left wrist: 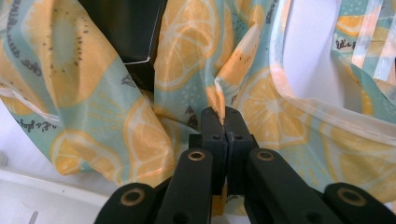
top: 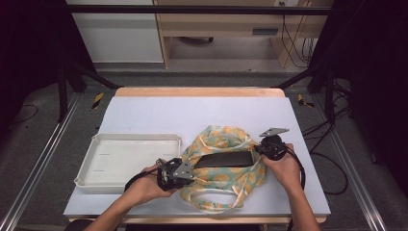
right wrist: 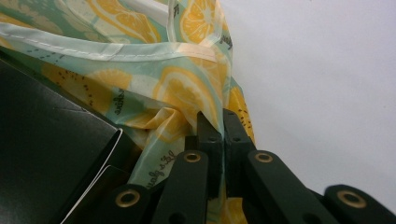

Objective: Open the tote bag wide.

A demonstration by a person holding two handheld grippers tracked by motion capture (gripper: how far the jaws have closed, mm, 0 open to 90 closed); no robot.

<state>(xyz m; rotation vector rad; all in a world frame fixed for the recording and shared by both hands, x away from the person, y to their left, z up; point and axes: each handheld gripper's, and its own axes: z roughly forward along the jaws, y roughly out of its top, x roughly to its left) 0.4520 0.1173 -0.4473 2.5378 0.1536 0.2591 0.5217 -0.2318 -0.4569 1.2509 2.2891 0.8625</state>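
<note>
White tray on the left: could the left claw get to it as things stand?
Probably not yet. The left claw is shut on the fruit-print bag; the white tray lies beside it with bare table between, so it must let go first.

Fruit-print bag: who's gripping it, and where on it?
Both. Left gripper is shut on a pinch of the fruit-print bag fabric at its left edge; right gripper is shut on the right edge, beside the black box inside.
</note>
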